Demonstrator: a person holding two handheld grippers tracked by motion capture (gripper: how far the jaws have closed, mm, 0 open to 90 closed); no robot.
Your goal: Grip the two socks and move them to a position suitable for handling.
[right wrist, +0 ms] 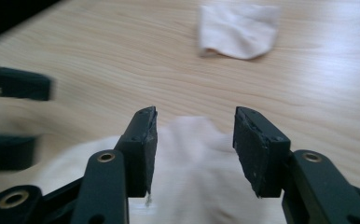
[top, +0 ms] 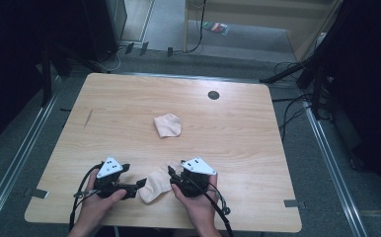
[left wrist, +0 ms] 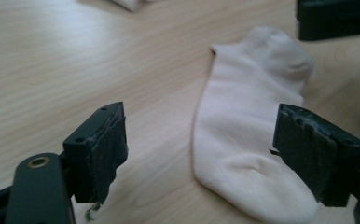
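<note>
- Nearest the high view's camera, both of my grippers sit at the front edge of the table (top: 129,98), with the flat sock (top: 155,184) lying between them.
- Left gripper (left wrist: 201,158): its jaws stand wide apart, nothing held. In the left gripper view the sock lies between and just ahead of the 2 pads, its toe end close to the right-hand pad.
- Right gripper (right wrist: 194,149): jaws apart too, though by a narrower gap. In the right gripper view the sock's pale fabric lies under and between them; I can't tell whether the pads touch the cloth yet. The picture is a little blurred.
- I judge the step in hand to be the approach to a 2-handed grasp on this sock, probably to fold it like the folded sock (top: 168,125), which lies well apart toward the middle of the table.
- Next move, as I read it: lower each gripper until 1 pad slides under an edge of the fabric, then close. Thin cloth lying flat on wood gives little to bite on, so I would come in low at the cuff and at the toe.
- Sock's look: a pale cream ankle sock, limp, laid on its side, with a ribbed cuff at the far end in the left gripper view and a rounded heel bulge beside it. Soft creases cross the foot.
</note>
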